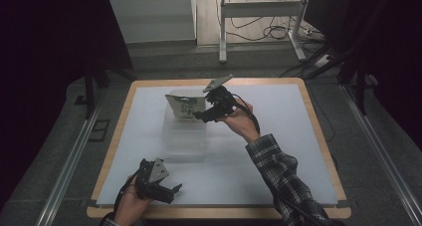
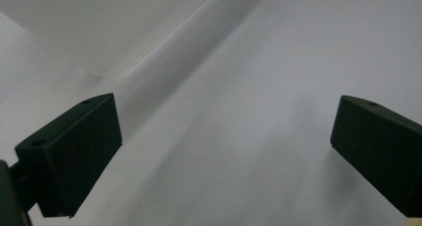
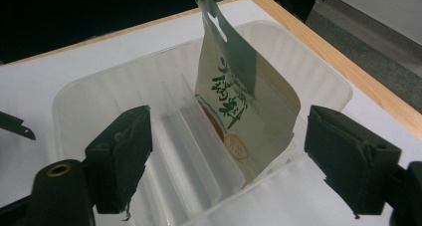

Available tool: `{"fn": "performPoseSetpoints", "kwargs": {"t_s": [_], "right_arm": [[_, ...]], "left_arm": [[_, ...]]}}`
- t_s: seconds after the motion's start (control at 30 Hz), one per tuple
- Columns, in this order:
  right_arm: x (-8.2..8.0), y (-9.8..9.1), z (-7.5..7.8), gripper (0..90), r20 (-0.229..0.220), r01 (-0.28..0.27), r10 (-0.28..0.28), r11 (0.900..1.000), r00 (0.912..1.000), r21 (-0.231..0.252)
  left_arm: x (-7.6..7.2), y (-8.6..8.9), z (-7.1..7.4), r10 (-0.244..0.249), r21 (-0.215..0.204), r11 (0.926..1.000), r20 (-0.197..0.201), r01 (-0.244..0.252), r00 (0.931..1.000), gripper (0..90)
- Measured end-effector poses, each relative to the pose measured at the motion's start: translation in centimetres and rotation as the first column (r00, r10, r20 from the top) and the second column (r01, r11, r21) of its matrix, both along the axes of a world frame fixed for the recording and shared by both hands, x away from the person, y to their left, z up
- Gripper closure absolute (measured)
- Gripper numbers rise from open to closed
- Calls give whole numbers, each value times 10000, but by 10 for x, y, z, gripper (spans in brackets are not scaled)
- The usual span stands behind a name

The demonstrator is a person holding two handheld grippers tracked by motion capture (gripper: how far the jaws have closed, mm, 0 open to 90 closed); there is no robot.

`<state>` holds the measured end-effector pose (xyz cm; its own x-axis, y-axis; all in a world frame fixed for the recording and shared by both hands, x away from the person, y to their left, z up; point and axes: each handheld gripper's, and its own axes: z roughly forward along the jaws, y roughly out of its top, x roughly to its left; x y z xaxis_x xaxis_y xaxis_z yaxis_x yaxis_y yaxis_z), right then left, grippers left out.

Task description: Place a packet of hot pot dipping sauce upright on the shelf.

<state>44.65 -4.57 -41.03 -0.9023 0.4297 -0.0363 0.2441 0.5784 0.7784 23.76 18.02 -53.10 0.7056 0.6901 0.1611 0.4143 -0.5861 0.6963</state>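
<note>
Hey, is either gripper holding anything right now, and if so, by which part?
Nothing is held. The right gripper is open, jaws apart in front of the pouch standing in the clear tray. The left gripper is open over the bare table.

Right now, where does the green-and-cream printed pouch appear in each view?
High view: green-and-cream printed pouch stands at centre, at the far end of the clear plastic tray.
Left gripper view: not in it.
Right gripper view: pouch upright, centre, inside the tray.
Shared landmark: the tray.
</note>
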Motion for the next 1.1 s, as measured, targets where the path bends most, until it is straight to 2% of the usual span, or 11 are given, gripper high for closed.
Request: {"fn": "performPoseSetpoints", "kwargs": {"t_s": [0.4,1.1], "right_arm": [[-8,-12,-5,127,-48,-82,83,9998,10000,191],[-29,-32,-6,115,26,-42,41,9990,10000,439]], "left_arm": [[0,0,0,21,15,10000,2,-21,10000,0],[0,-1,-1,29,27,10000,17,-29,10000,0]]}}
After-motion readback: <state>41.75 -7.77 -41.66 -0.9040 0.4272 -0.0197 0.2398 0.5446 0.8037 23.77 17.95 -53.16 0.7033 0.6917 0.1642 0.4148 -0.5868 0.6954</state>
